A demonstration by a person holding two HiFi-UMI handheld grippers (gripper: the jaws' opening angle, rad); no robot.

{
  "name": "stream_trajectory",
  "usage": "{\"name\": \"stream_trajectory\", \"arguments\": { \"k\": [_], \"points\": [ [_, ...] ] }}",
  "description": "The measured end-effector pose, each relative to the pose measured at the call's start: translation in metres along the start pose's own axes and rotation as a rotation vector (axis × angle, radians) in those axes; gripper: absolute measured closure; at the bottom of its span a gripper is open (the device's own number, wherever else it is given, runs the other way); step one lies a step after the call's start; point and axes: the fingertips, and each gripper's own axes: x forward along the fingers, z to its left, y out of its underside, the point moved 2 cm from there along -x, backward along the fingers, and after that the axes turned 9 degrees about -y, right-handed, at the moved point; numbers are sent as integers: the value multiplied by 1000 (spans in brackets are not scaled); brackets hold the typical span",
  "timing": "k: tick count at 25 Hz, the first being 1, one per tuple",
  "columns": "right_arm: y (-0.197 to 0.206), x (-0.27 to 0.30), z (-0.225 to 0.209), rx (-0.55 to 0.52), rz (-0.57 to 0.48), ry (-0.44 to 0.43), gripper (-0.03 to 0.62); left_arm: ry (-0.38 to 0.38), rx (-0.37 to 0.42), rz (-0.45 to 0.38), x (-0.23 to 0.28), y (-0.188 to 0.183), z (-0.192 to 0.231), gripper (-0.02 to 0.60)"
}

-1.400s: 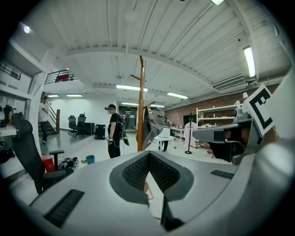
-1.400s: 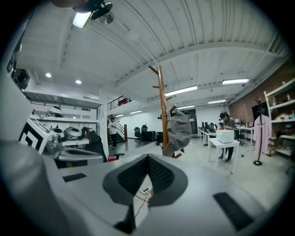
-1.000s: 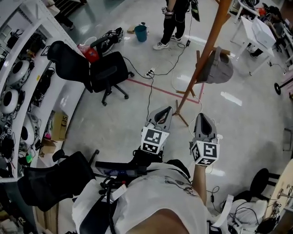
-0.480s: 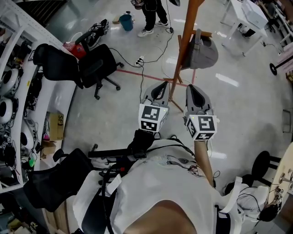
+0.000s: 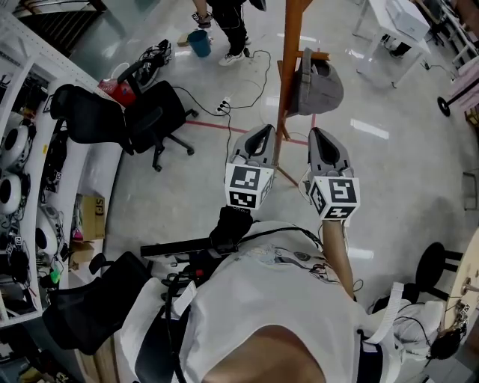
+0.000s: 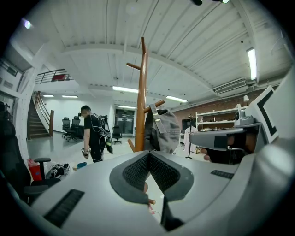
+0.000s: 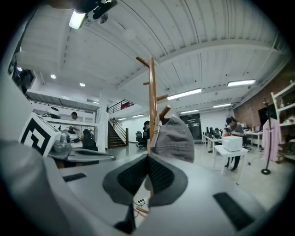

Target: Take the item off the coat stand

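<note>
2 closed, empty grippers short of the grey cap [image 5: 320,88]
my left gripper [image 5: 263,132] and right gripper [image 5: 317,135] flank the coat stand [image 5: 287,60] pole; the grey cap hangs on a peg just ahead of the right tips, with open floor [image 5: 397,179] to its right.

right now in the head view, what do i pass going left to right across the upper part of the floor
black office chair → blue bucket → coat stand → grey cap → white table
</note>
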Motion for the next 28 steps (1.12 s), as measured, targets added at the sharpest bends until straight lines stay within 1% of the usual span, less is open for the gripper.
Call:
{"name": "stream_trajectory", "arguments": {
  "k": [10,14,18,23,26,28],
  "points": [
    [-6,2,-26,-19,-10,29,589,-8,3,19,7,5,-4,578],
    [-15,2,-40,-48,-22,25,589,-7,0,32,8,8,-6,579],
    [-33,2,-58,-90,-67,28,588,-18,-4,34,10,9,-2,580],
    [-50,4,-75,-146,-89,-3,471,-26,-5,38,7,9,0,580],
    [-51,13,-86,-182,-62,-39,386,-28,-4,40,7,11,-1,578],
    [-47,22,-91,-190,-30,-87,352,-31,-3,40,6,10,0,578]
  ]
}}
